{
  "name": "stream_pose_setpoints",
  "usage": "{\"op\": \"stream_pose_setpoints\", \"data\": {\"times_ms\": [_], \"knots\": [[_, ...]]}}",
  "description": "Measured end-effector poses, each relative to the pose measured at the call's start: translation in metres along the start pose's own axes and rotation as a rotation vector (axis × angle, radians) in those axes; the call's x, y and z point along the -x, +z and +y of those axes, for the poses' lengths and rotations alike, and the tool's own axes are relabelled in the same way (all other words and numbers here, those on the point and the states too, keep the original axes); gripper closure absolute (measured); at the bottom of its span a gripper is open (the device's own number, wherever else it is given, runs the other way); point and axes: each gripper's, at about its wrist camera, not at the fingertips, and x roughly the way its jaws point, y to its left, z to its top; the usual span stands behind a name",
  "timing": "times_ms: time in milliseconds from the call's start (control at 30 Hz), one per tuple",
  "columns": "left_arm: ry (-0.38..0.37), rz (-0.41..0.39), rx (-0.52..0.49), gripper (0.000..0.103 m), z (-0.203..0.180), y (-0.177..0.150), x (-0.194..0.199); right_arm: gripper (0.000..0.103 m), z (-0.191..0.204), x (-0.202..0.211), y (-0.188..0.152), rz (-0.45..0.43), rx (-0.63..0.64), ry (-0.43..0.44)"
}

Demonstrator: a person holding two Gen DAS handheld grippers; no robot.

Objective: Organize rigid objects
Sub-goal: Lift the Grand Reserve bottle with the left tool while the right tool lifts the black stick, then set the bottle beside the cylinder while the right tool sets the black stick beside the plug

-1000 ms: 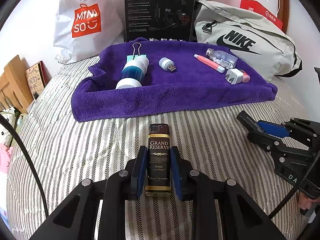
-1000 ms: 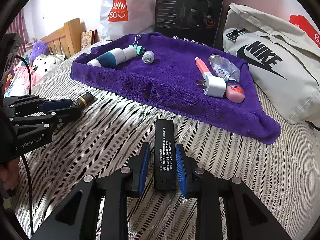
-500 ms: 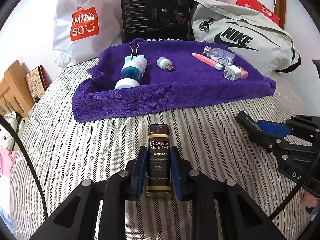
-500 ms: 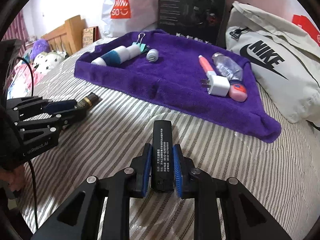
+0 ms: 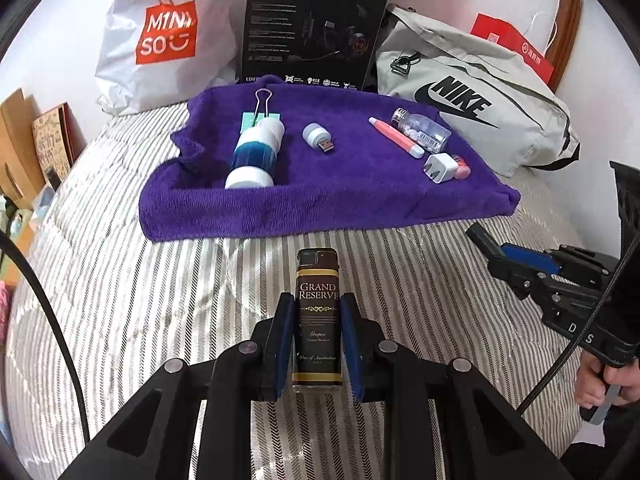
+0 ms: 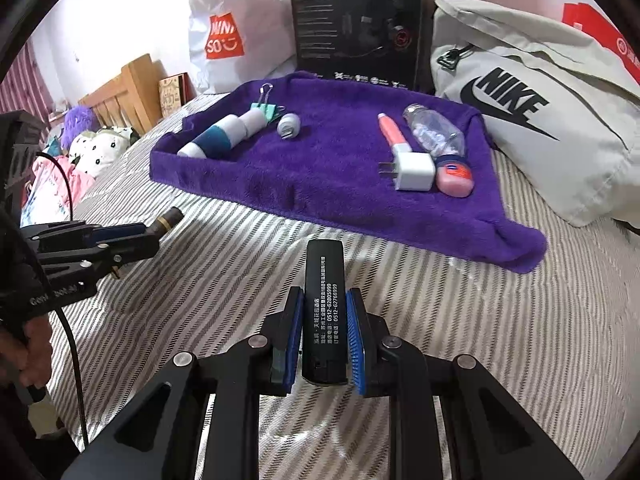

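Observation:
My left gripper (image 5: pixel 317 302) is shut on a brown "Grand Reserve" lighter (image 5: pixel 318 316), held above the striped bedsheet in front of the purple towel (image 5: pixel 320 204). My right gripper (image 6: pixel 323 300) is shut on a black lighter (image 6: pixel 324 312) with white print, also short of the towel (image 6: pixel 320 196). On the towel lie a white-and-blue bottle (image 5: pixel 254 156), a teal binder clip (image 5: pixel 256 114), a small USB light (image 5: pixel 316 138), a pink pen (image 5: pixel 394 136), a clear pill bottle (image 5: pixel 422 130), a white charger plug (image 5: pixel 440 167) and a pink tin (image 6: pixel 454 176).
A MINISO bag (image 5: pixel 168 36), a black headset box (image 5: pixel 316 28) and a grey Nike bag (image 5: pixel 472 112) stand behind the towel. A wooden headboard (image 6: pixel 124 96) and soft toys (image 6: pixel 96 144) are at the left. The right gripper shows at right in the left wrist view (image 5: pixel 552 280).
Both grippers have lifted and drawn a little closer to the towel with their lighters. The right jaws closed tighter on the black lighter.

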Motion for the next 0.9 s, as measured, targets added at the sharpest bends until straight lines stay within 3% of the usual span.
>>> {"op": "stream_pose_setpoints", "data": {"times_ms": [367, 700, 900], "knots": [[-0.008, -0.03, -0.016, 0.08, -0.008, 0.035, 0.011, 0.082, -0.011, 0.013, 0.016, -0.039, 0.01, 0.012], [-0.005, -0.039, -0.023, 0.08, -0.01, 0.082, -0.008, 0.082, -0.018, 0.007, 0.069, -0.103, 0.043, 0.007], [0.019, -0.019, 0.006, 0.08, -0.002, 0.105, -0.033, 0.082, -0.023, -0.026, 0.103, -0.077, 0.045, 0.028]]}}
